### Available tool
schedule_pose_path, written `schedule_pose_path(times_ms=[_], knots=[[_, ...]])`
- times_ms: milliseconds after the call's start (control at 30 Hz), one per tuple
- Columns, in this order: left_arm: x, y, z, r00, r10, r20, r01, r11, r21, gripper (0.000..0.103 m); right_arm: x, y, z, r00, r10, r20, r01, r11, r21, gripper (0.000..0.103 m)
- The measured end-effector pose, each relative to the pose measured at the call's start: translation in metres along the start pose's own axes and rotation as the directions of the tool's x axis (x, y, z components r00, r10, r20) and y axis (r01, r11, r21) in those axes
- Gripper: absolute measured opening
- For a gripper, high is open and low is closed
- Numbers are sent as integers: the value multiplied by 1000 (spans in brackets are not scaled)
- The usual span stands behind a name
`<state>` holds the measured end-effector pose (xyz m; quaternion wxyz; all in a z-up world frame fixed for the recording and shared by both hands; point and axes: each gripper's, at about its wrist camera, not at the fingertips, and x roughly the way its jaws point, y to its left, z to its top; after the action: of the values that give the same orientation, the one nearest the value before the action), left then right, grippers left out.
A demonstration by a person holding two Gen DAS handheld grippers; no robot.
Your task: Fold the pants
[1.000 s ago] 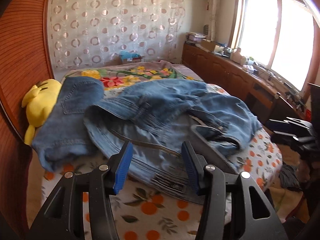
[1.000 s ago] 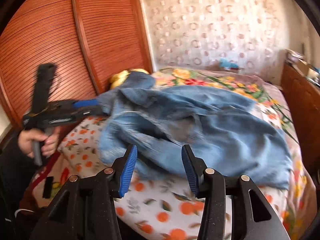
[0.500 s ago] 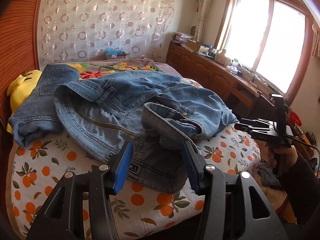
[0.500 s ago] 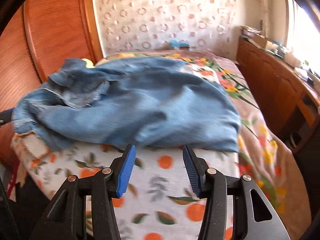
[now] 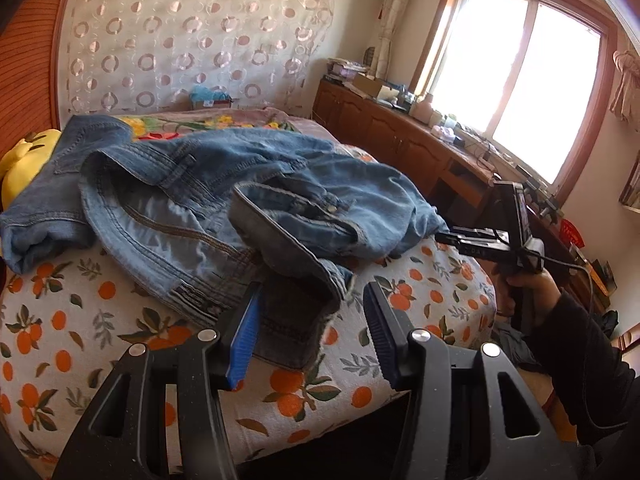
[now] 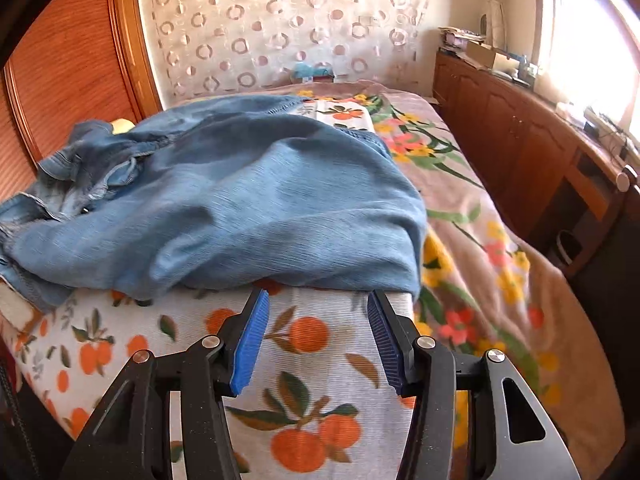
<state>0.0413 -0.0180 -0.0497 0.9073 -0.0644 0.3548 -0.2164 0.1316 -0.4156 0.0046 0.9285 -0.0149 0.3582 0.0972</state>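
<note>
— Both grippers have come nearer the bed's edge since a moment ago, and the denim heap now fills more of each view. What is the left gripper doing?

— Its ribbed blue pads stand spread, nothing between them. A frayed grey-blue waistband flap of the jeans droops just ahead of it, at twelve o'clock.

— And the right gripper?

— Also spread and empty, over the sheet, a woven cotton printed with oranges. A smooth, rounded fold of the jeans lies at twelve o'clock, just beyond its tips.

— How do the jeans lie?

— Crumpled in a mound across the bed; heavy stitched seams, belt loops and a rivet show in the left view, plain pale denim in the right.

— Anything else?

— A soft yellow plush at ten o'clock in the left view, partly under denim. The right gripper, matte black, shows there at three o'clock, gripped by a hand.
</note>
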Motion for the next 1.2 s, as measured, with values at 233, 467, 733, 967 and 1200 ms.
schedule_pose_path(times_ms=[233,467,733,967,1200], knots=[[27,-11,-7,1000,-2,-31,4,998,67,34,10,11,8,997,-82,10,83,993,-83,54],[24,-10,-6,1000,-5,-16,6,996,84,10,29,4,19,998,-70,0,70,992,-106,15],[-19,-10,33,996,25,86,-37,988,147,5,8,-15,34,993,-75,96,78,996,-32,2],[-65,-14,73,984,90,155,-129,958,258,5,-41,-37,53,979,-45,199,50,999,-18,2],[-102,-12,53,982,99,158,-137,957,256,5,-90,-39,22,963,25,268,-10,998,-58,2]])
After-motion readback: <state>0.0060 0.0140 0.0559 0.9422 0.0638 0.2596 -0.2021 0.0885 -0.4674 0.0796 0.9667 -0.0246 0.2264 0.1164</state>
